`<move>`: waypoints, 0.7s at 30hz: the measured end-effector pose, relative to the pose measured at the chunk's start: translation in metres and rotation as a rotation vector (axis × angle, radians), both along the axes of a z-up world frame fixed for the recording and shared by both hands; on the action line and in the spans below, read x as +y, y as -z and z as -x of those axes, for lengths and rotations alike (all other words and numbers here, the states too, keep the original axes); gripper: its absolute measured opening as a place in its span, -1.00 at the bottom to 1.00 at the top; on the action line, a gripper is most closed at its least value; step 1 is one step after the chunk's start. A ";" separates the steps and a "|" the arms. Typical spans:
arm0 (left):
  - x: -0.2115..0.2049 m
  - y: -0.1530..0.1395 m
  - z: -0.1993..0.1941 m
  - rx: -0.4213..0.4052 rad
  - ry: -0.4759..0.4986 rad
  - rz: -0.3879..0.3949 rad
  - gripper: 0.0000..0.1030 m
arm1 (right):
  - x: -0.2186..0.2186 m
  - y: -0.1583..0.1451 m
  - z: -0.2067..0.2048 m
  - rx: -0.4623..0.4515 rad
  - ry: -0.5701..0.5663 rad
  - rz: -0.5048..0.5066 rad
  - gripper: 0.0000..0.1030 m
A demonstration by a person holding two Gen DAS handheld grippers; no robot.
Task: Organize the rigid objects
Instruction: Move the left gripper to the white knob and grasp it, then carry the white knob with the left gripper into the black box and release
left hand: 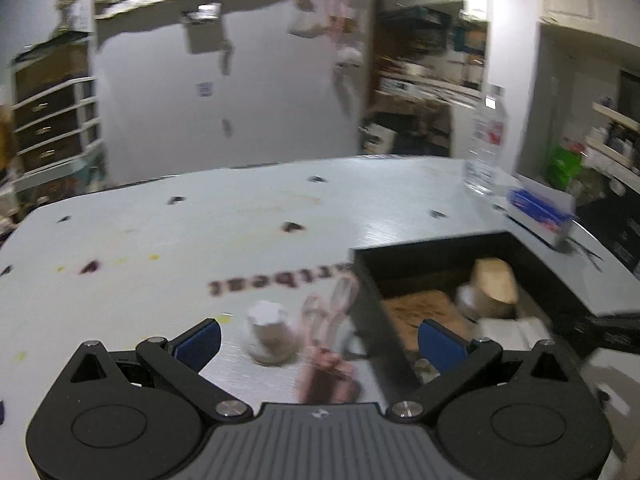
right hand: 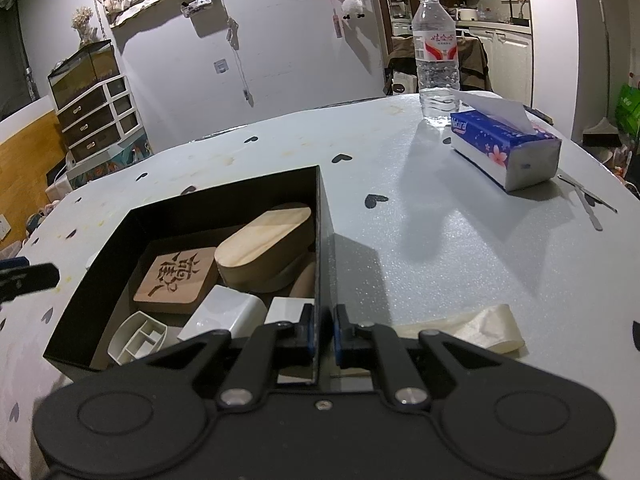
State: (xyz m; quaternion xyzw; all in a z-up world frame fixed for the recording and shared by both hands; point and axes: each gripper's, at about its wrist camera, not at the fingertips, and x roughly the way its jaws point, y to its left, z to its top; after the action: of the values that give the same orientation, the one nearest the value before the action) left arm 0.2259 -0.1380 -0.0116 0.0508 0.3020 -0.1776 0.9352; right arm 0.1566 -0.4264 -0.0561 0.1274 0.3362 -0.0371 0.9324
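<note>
The right tool (right hand: 323,332) pinches the black box (right hand: 320,240) wall on the worktop (right hand: 440,240), the left tool (left hand: 320,340) gapes wide before one white knob-like piece (left hand: 270,336) and blurred pink items (left hand: 328,340), while the box holds two wooden pieces and three partly hidden white ones.
</note>
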 end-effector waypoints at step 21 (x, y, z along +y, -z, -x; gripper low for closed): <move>-0.004 0.047 -0.064 0.047 -0.137 -0.011 -0.41 | 0.001 0.000 0.000 0.002 -0.001 0.006 -0.82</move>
State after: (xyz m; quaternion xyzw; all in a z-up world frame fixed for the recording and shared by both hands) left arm 0.2902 -0.1422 -0.0588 0.0308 0.3278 -0.1128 0.9375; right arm 0.1570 -0.4253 -0.0561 0.1244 0.3372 -0.0378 0.9324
